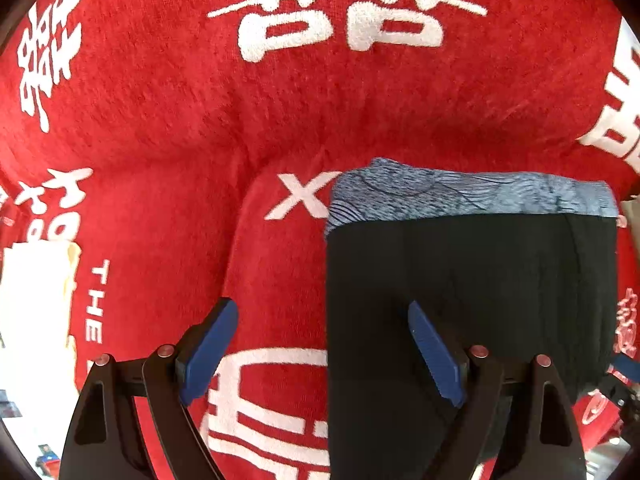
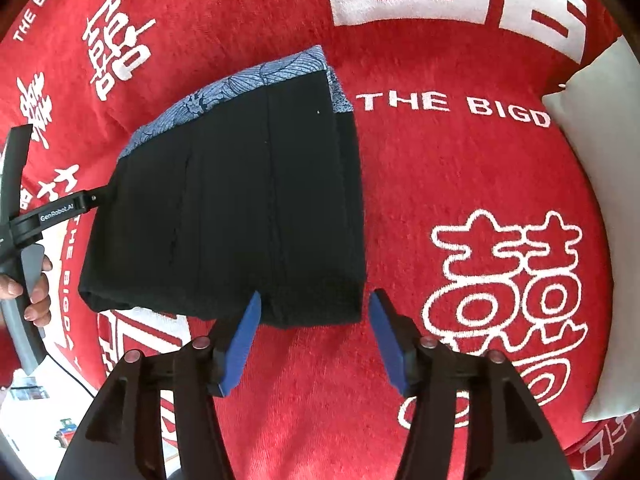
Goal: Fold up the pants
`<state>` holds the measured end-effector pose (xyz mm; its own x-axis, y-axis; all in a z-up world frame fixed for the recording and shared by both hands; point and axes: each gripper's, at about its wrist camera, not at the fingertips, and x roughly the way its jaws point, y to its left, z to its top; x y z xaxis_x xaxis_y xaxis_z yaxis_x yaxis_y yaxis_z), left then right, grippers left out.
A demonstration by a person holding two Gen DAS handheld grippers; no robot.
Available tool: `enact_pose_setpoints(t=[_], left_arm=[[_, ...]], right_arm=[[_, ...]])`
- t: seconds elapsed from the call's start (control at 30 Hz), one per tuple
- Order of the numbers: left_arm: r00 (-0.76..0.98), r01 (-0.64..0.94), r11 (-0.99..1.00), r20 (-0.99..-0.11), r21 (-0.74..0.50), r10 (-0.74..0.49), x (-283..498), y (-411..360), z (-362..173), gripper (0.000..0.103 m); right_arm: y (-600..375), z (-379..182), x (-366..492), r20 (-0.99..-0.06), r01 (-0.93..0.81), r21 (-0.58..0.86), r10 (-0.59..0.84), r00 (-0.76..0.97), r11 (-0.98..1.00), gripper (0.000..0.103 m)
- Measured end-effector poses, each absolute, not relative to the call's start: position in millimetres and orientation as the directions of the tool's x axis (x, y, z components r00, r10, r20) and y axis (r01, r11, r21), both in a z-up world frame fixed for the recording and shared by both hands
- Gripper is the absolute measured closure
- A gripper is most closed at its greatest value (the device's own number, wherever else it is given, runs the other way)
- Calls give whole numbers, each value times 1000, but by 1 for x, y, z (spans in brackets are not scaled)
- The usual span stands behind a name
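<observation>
The black pants [image 2: 240, 200] lie folded into a compact block on the red blanket [image 2: 460, 168], blue patterned waistband [image 1: 460, 192] at the far edge. My left tongs [image 1: 322, 344] and right tongs [image 2: 314, 332] are both spread wide, holding nothing, at the near edge of the pants.

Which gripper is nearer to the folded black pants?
Left. The left gripper straddles the edge of the pants; the right gripper sits open just short of their near corner.
</observation>
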<state>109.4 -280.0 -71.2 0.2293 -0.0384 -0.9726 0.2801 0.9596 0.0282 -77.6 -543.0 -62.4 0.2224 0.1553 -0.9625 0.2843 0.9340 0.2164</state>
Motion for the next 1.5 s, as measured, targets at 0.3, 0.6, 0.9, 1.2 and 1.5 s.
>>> enact_pose_setpoints(t=[0.3, 0.6, 0.9, 1.2, 1.5], left_arm=[[110, 303, 919, -949, -251, -296, 96, -263, -71, 15], [-62, 265, 855, -893, -446, -446, 119, -251, -95, 15], [-209, 247, 772, -810, -585, -548, 138, -246, -122, 15], [-267, 227, 739, -770, -634, -579, 142, -261, -144, 15], [-193, 333, 748, -818, -574, -542, 129, -282, -130, 25]], right_arm=[[-575, -51, -87, -908, 330, 373, 268, 321, 867, 23], [-620, -75, -55, -824, 370, 557, 442, 354, 743, 22], [-634, -116, -34, -739, 331, 674, 598, 310, 661, 22], [-626, -141, -12, -655, 274, 755, 707, 267, 596, 21], [-625, -142, -6, -654, 313, 754, 706, 273, 578, 46]])
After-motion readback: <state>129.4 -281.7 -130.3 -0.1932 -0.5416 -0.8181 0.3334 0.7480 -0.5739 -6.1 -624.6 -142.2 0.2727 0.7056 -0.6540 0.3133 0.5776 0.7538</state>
